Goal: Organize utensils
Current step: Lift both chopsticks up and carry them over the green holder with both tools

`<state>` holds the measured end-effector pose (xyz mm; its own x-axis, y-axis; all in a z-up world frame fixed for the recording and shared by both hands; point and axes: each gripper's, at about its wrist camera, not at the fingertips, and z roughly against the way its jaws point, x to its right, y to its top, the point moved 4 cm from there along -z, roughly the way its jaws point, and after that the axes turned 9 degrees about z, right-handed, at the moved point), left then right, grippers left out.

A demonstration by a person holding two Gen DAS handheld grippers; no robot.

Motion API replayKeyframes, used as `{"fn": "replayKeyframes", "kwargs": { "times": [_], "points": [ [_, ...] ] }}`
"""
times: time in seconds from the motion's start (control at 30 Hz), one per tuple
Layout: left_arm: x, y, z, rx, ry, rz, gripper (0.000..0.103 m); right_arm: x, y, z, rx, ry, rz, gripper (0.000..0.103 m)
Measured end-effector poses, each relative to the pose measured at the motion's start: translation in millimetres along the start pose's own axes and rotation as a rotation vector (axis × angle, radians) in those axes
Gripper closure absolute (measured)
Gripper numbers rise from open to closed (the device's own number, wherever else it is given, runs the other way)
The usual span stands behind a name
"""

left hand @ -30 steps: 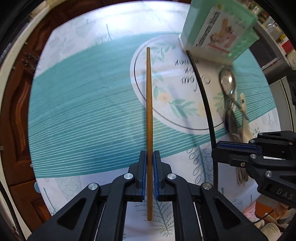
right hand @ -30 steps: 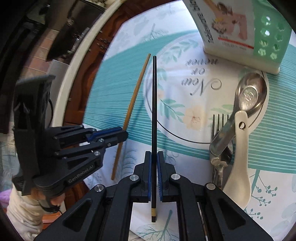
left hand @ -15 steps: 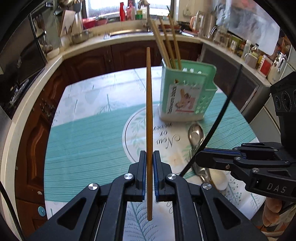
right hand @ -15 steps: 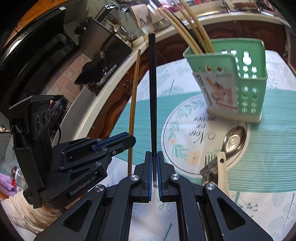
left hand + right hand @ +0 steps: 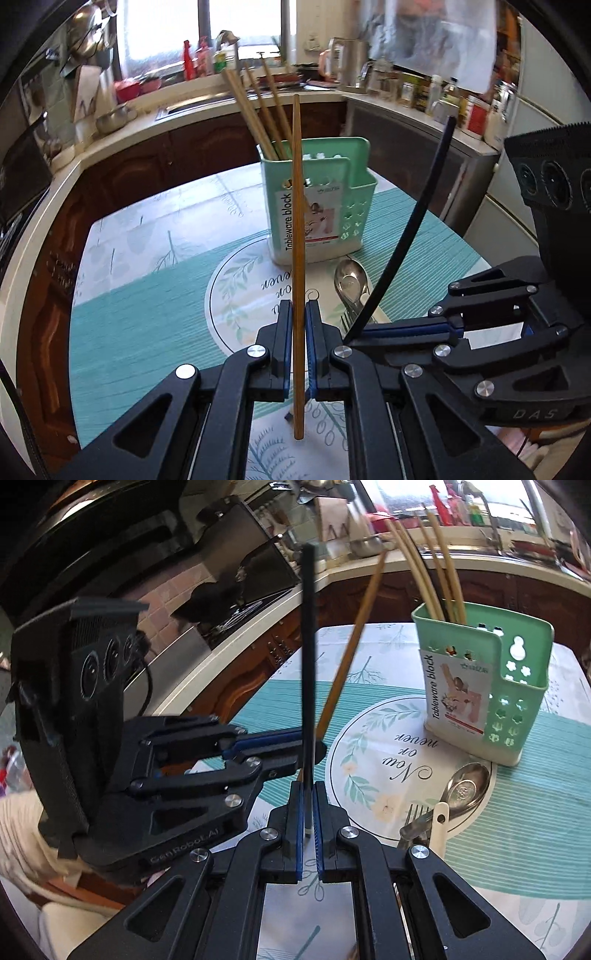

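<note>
My left gripper (image 5: 298,314) is shut on a wooden chopstick (image 5: 297,236) that stands upright above the table. My right gripper (image 5: 307,794) is shut on a black chopstick (image 5: 307,657), also held upright. The black chopstick (image 5: 410,236) shows at the right of the left wrist view, and the wooden chopstick (image 5: 351,653) leans left of centre in the right wrist view. A green utensil holder (image 5: 317,206) with several wooden chopsticks (image 5: 258,110) in it stands on the table beyond both grippers. The holder (image 5: 517,686) is up and to the right in the right wrist view.
A metal spoon (image 5: 467,786), a fork (image 5: 417,819) and a white ceramic spoon (image 5: 437,827) lie together on the teal patterned tablecloth (image 5: 147,317) near the holder. Kitchen counters (image 5: 184,114) with jars and a stove (image 5: 236,605) ring the table.
Both grippers have lifted and tilted up with their chopsticks, so the views now reach the holder's top and the kitchen counters instead of only the tablecloth.
</note>
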<state>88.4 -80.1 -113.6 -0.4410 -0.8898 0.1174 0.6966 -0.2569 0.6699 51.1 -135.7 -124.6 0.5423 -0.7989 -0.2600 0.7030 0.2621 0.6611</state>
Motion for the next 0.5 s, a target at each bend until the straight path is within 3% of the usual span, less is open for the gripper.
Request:
{"fn": "replayKeyframes", "kwargs": {
  "times": [0.17, 0.5],
  "points": [
    [4, -1, 2, 0.01, -0.033, -0.068, 0.099, -6, 0, -2, 0.013, -0.008, 0.086, 0.098],
    [-8, -1, -4, -0.024, -0.104, -0.034, 0.099, -18, -4, -12, 0.03, -0.073, 0.276, 0.098]
  ]
}}
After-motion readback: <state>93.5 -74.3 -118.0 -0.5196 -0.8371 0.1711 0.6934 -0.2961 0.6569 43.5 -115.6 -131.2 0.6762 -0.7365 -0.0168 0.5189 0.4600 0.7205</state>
